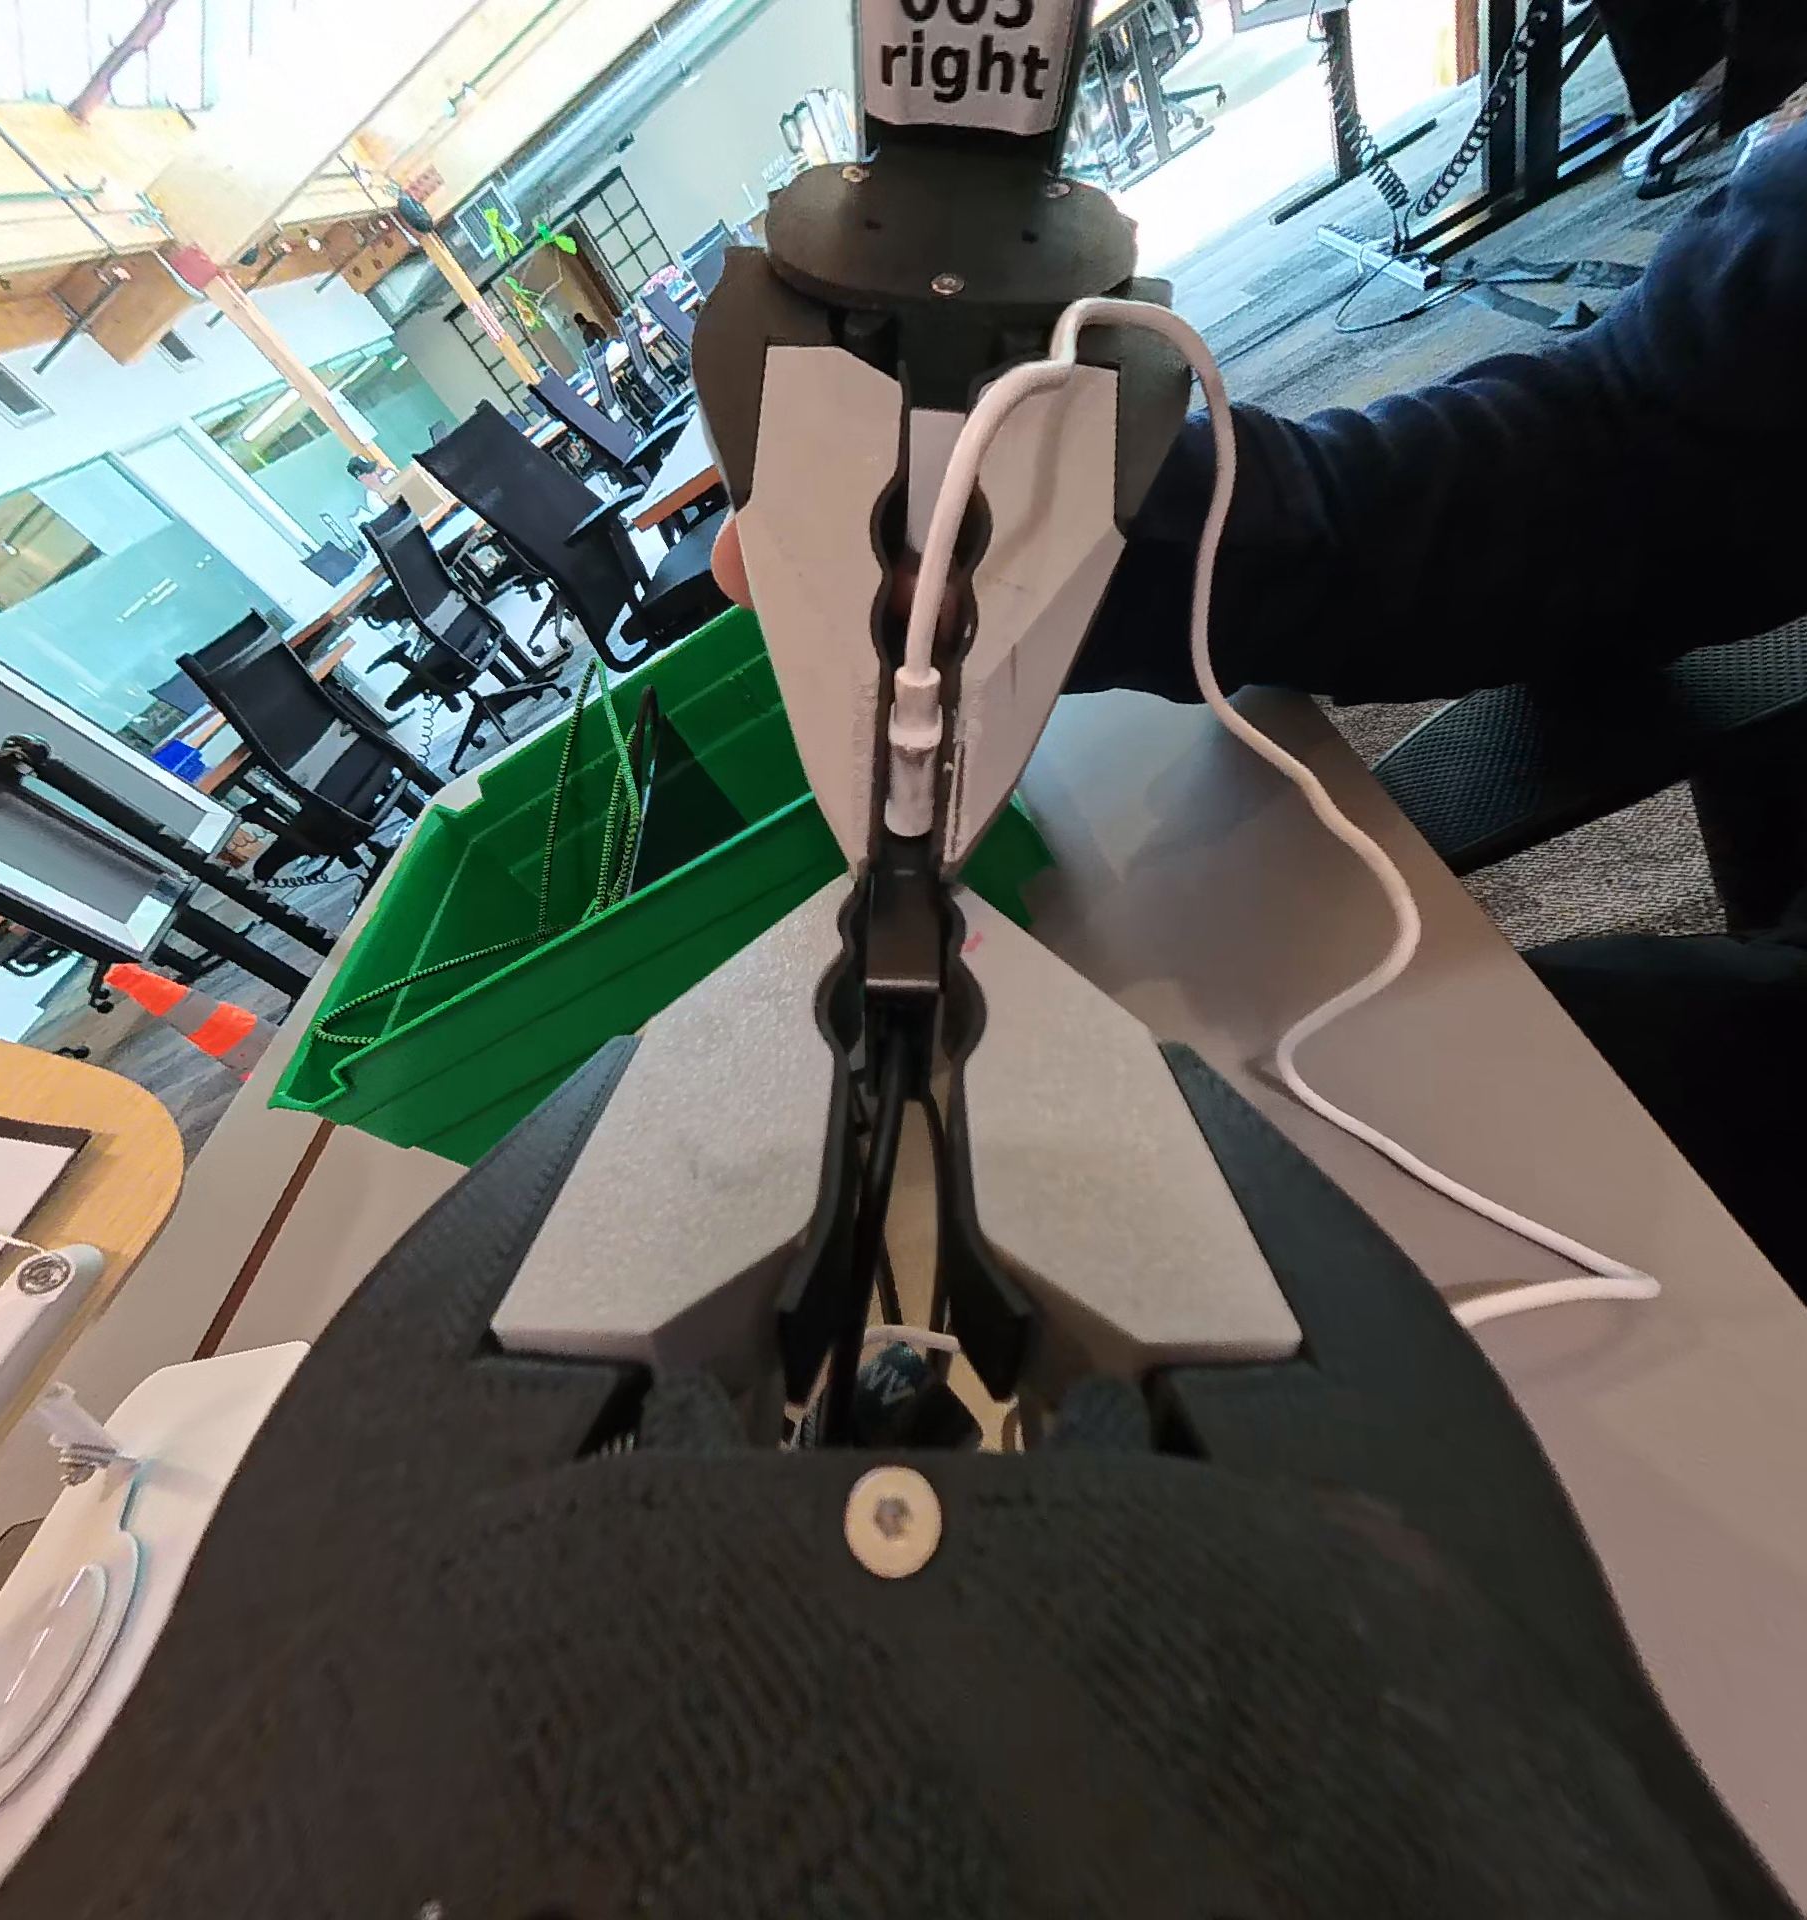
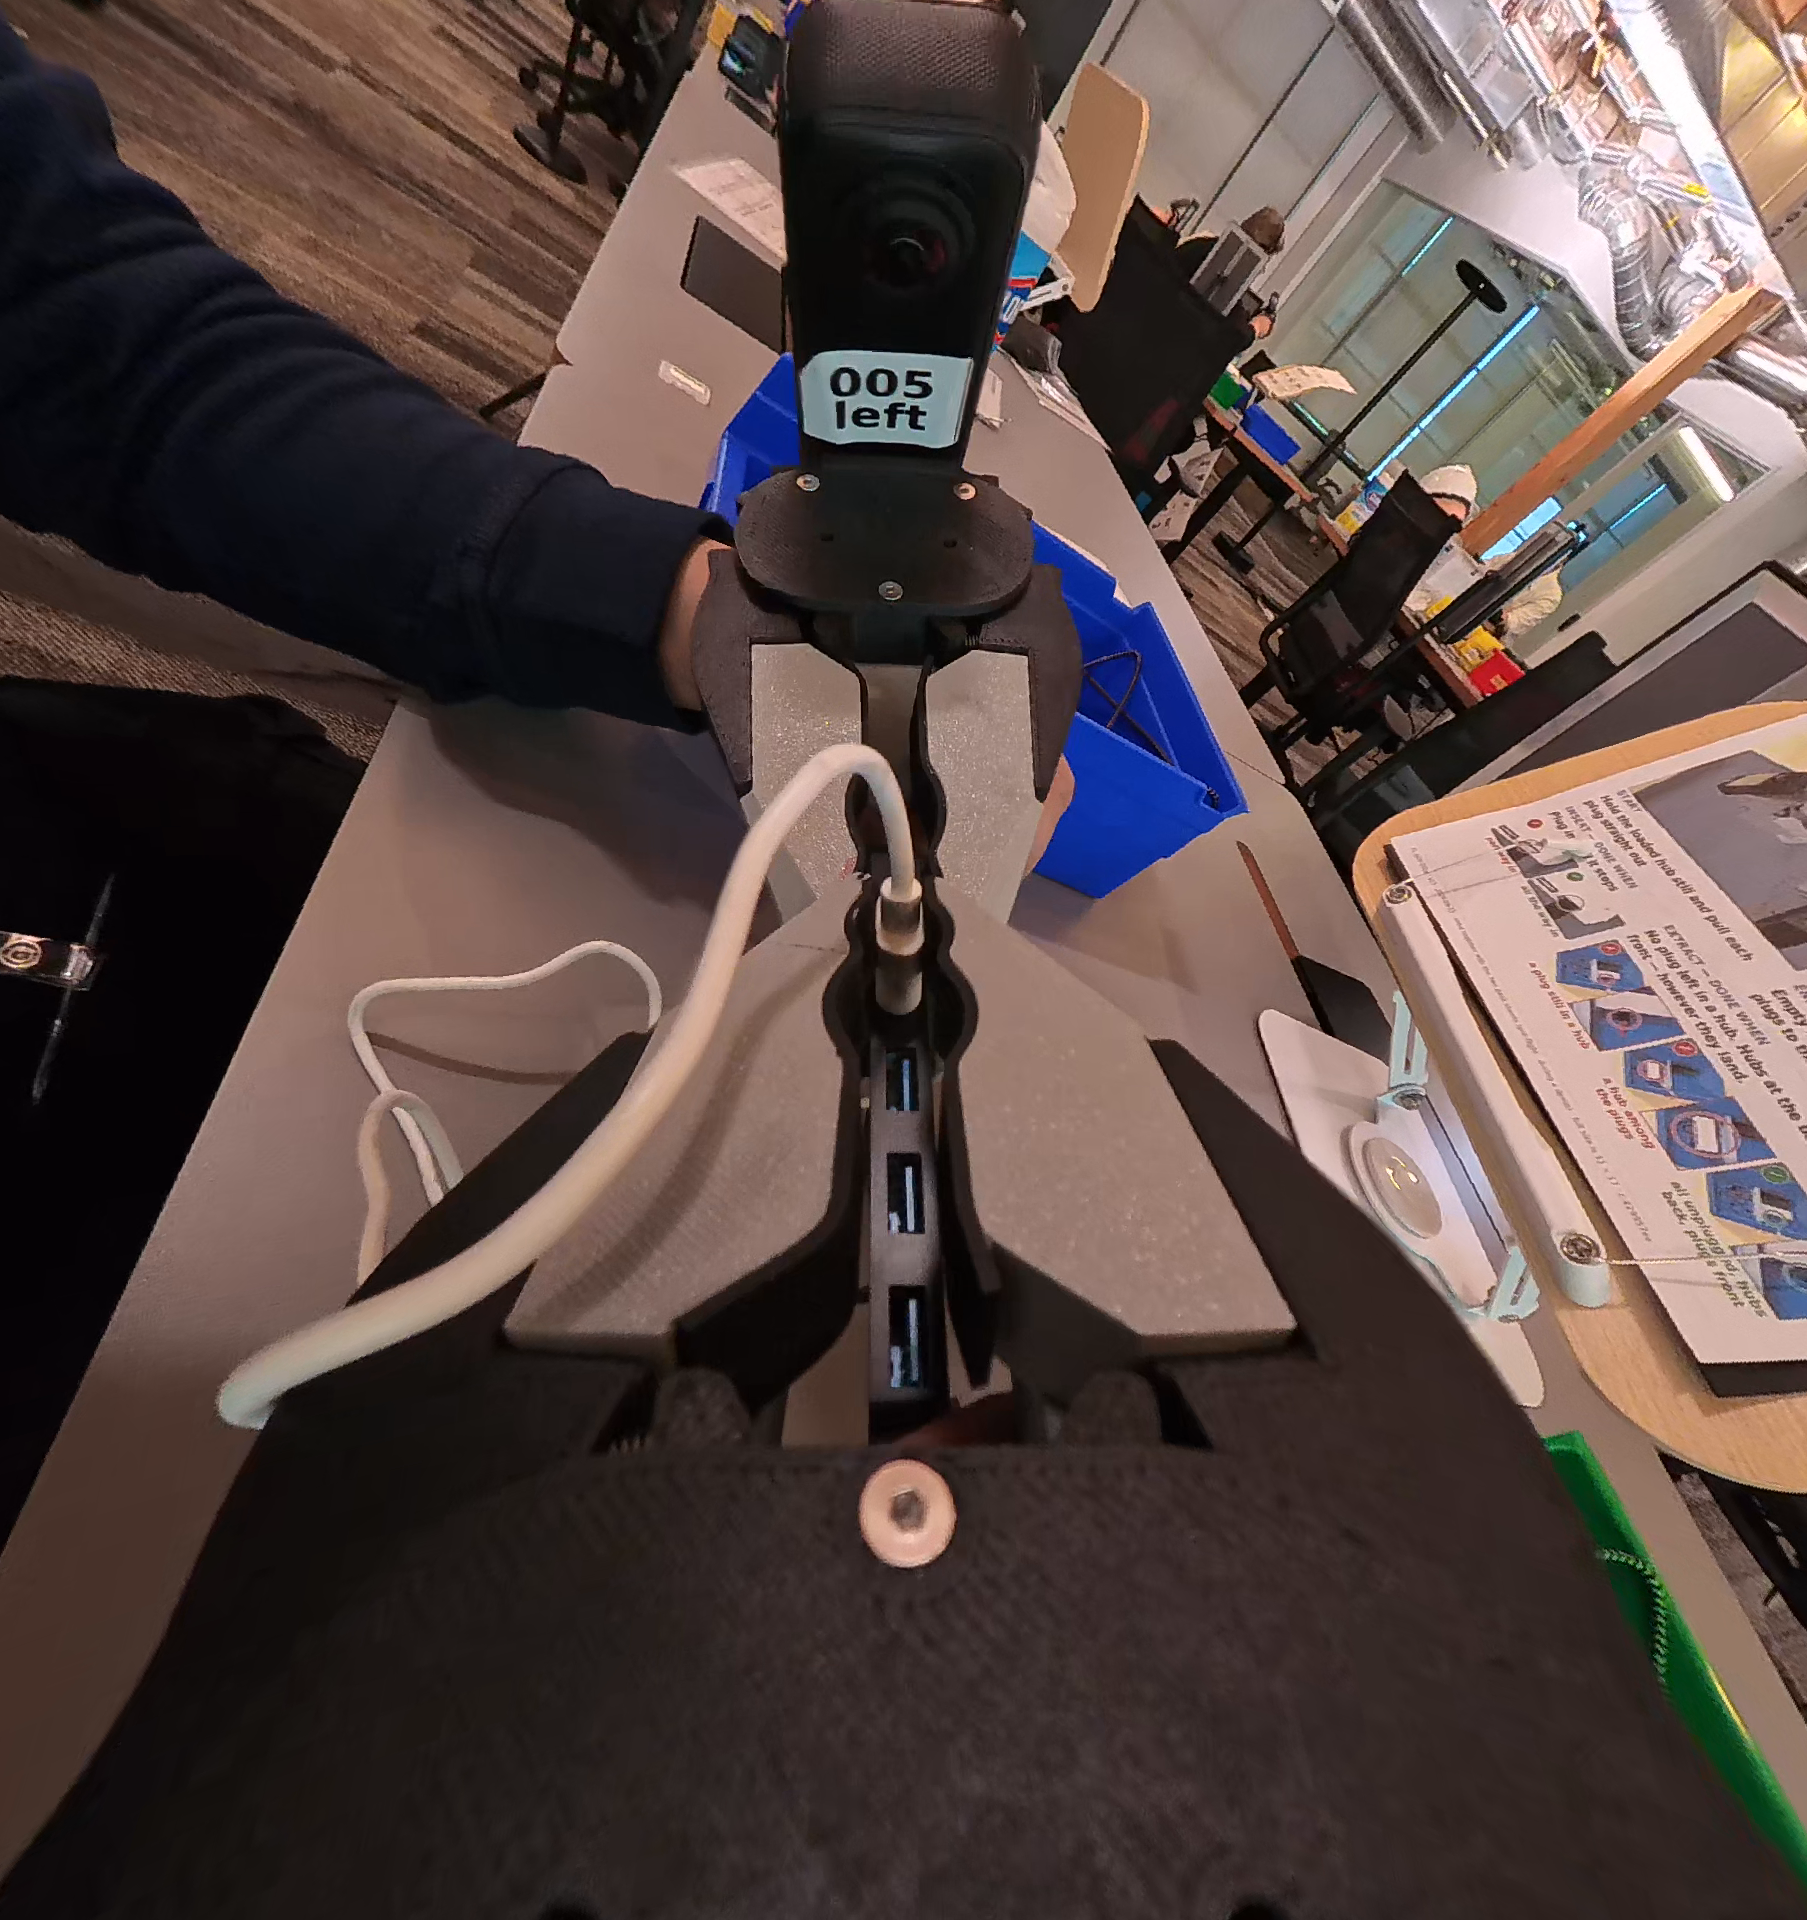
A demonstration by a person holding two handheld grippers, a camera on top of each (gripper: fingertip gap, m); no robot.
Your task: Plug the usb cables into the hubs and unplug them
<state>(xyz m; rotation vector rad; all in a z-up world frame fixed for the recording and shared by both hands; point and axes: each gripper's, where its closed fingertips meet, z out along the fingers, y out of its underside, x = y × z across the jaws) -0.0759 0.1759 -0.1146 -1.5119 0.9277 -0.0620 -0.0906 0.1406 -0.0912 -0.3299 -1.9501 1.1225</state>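
Note:
My left gripper [image 1: 904,883] is shut on a black USB hub [image 1: 904,940]; the hub's black lead runs back between its fingers. My right gripper [image 2: 899,914] faces it tip to tip and is shut on the white USB plug [image 2: 899,961]. The plug also shows in the left wrist view [image 1: 914,758], right above the hub's end. I cannot tell whether it is seated. In the right wrist view the hub [image 2: 904,1195] shows three blue ports through the gap between my fingers. The white cable [image 2: 608,1122] arcs off the plug and down to the table.
A green bin [image 1: 525,997] holding a braided cable stands behind the grippers on the grey table [image 1: 1294,1039]. A blue bin [image 2: 1138,790] stands on the other side. A printed sheet on a wooden board [image 2: 1657,1039] lies beside it. Dark sleeves reach in behind both grippers. Less than 4 cm separates the two grippers' tips.

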